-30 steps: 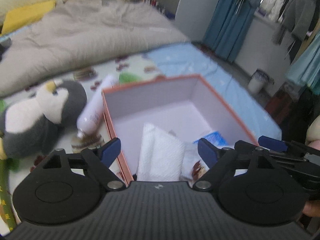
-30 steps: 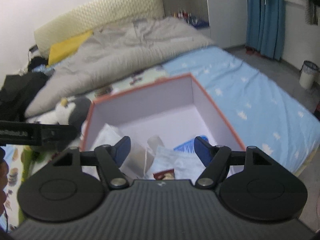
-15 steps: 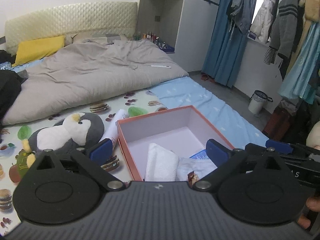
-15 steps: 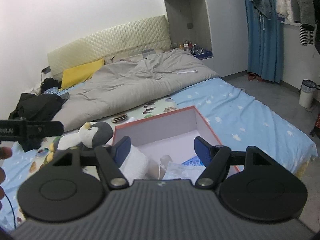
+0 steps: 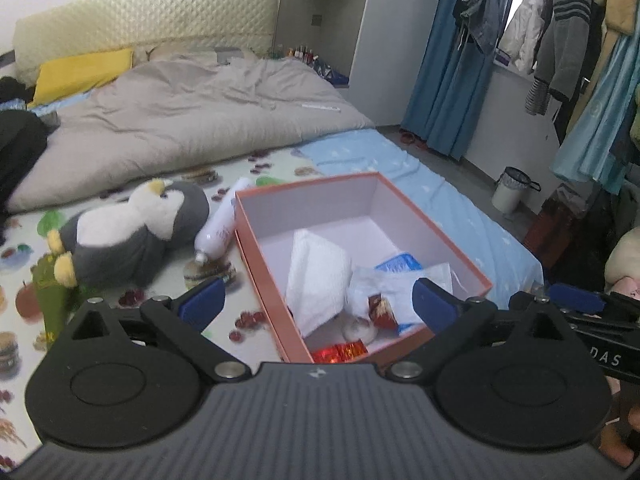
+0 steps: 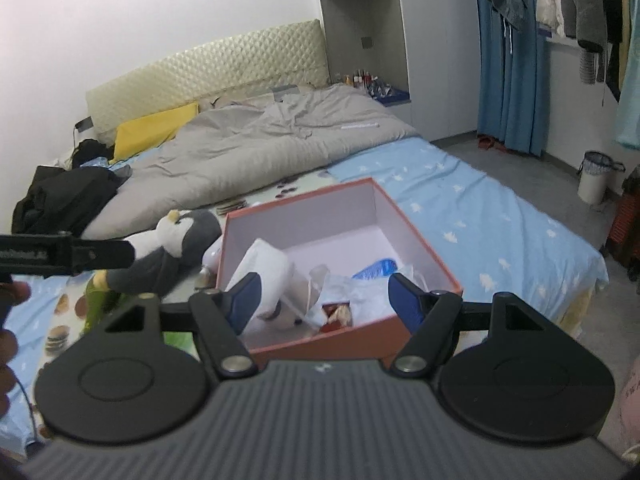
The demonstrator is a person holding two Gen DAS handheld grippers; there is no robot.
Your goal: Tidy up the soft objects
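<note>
An orange box with a white inside stands on the bed; it also shows in the right wrist view. It holds a white folded cloth, white and blue packets and red wrappers. A grey and white penguin plush lies left of the box, also seen in the right wrist view. My left gripper is open and empty above the box's near edge. My right gripper is open and empty above the box's near side.
A white bottle lies between the penguin and the box. A grey duvet and yellow pillow lie behind. Black clothes sit at the left. A bin stands on the floor by blue curtains.
Both grippers have pulled back and up from the box, so more of the bed and room shows. The left gripper's jaws have opened wider. Nothing was picked up.
</note>
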